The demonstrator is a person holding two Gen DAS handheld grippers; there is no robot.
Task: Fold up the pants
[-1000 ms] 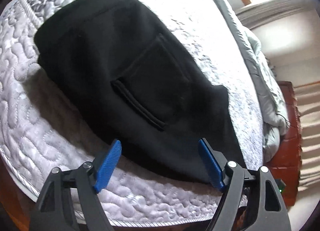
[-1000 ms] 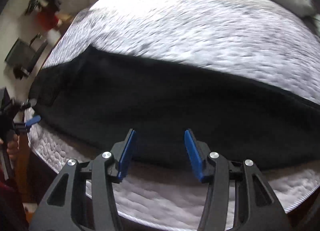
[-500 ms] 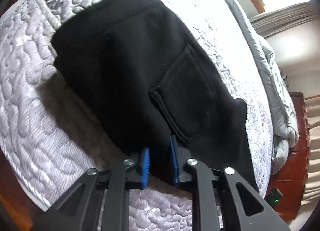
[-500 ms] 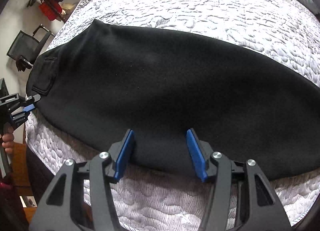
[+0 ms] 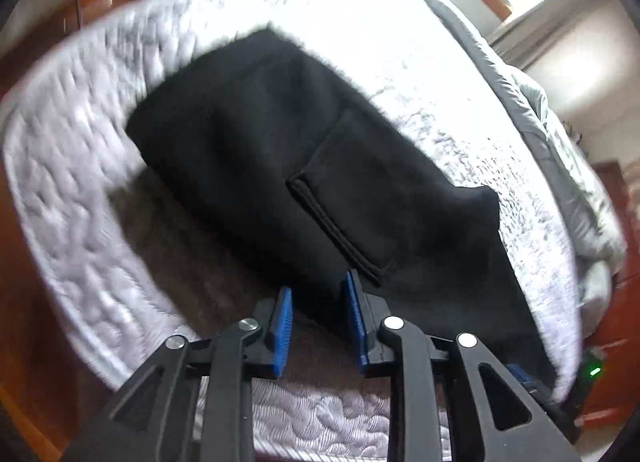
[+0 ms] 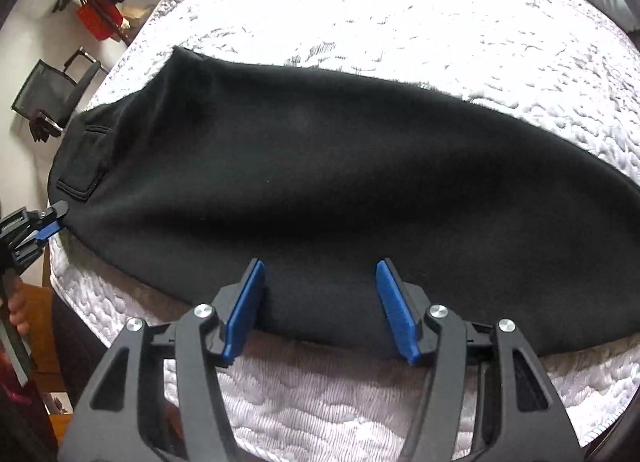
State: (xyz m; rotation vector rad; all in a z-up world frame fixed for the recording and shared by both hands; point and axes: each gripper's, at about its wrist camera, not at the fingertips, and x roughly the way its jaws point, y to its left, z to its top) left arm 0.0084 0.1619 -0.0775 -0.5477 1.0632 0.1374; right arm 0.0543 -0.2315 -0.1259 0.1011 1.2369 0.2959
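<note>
Left wrist view: black pants (image 5: 280, 165) lie flat on the quilted mattress (image 5: 72, 189), waist end w/ back pocket (image 5: 360, 197) toward this claw. Left claw (image 5: 318, 326) sits at the near hem edge, pads narrow w/ dark fabric between them; jaws are easing apart, and whether they still pinch cloth can't be told through the blur. Probably placed there to take the waist corner for a fold across the bed.

Right wrist view: right claw (image 6: 320, 310) straddles the near long edge of the pants (image 6: 340, 181) mid-leg, pads well apart and widening a little, fabric between but not pressed. Likely staged to grab the same edge so both ends lift together. The other claw (image 6: 50, 221) shows at the waist corner, by a hand (image 6: 16, 310).

Vs a sec ago: left claw was wide open short of the hem, then snapped nearly shut on it half a sec ago, now loosened a bit. Left view is tilted and blurrier. Right claw has barely shifted.
</note>
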